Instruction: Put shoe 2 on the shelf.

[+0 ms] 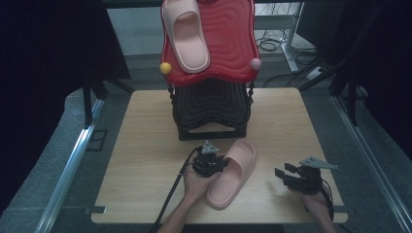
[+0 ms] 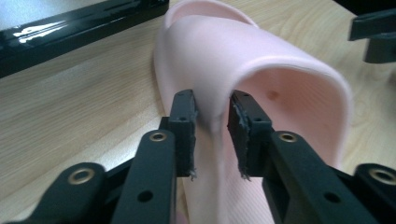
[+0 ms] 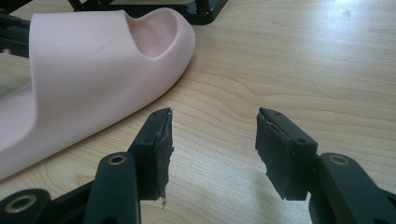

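Wooden surface (image 1: 145, 145) – left tool (image 2: 212, 116) pinches the pink slipper's (image 1: 233, 172) strap edge (near the black rack (image 1: 211, 114)); right tool (image 3: 212, 135) gapes wide, empty.

Two pink slide slippers, one on the surface (image 1: 145, 145) (image 1: 232, 174), one on the red rack top (image 1: 186, 34), one red-topped black shoe rack (image 1: 212, 73), two knob balls, yellow (image 1: 165, 68) and pink (image 1: 255, 63), two claws, left (image 1: 217, 162), right (image 1: 283, 172), two hands
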Available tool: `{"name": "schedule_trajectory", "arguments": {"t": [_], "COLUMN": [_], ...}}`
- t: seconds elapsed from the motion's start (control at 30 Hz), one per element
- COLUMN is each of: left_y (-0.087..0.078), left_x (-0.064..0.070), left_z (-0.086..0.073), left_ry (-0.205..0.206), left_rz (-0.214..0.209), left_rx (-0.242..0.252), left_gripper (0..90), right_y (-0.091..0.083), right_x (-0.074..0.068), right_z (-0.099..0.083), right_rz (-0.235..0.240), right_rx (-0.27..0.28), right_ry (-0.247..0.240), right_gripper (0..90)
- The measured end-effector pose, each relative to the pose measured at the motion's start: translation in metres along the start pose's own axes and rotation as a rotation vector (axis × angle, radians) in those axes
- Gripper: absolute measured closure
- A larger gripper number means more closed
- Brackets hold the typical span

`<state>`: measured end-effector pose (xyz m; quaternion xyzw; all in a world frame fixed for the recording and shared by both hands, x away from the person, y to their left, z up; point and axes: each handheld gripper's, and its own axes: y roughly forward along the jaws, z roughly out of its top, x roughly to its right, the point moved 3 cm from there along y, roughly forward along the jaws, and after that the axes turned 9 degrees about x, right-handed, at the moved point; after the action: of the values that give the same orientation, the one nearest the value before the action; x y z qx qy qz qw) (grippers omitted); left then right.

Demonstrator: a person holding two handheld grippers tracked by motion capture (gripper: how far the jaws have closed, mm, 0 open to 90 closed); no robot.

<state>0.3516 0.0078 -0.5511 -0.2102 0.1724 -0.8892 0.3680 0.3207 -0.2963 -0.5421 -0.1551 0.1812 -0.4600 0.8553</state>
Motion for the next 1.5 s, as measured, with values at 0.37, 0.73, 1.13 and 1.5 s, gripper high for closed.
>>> {"name": "schedule_trajectory", "arguments": {"t": [0.37,0.73,1.13,1.5], "left_y": [0.003,-0.009,-0.045,-0.077], "left_x": [0.003,0.008,0.006,-0.006], "left_z": [-0.001,-0.002,0.005,0.012], "left_ry": [-0.018,-0.011,-0.037,-0.077], "left_rz": [0.054,0.039,0.060,0.108], "left_rx": [0.023,0.052,0.196,0.326], "left_gripper": [83.6,84.8,84.8,84.8], "right_y": [0.001,0.000,0.000,0.002], "right_x": [0.002,0.005,0.006,0.006], "right_z": [-0.001,-0.001,-0.002,-0.003], "right_rz": [-0.010,-0.021,-0.023,-0.029], "right_rx": [-0.004,0.000,0.000,0.002], "right_ry": [0.011,0.022,0.027,0.031], "right_gripper": [46.2,46.2,46.2,46.2]}}
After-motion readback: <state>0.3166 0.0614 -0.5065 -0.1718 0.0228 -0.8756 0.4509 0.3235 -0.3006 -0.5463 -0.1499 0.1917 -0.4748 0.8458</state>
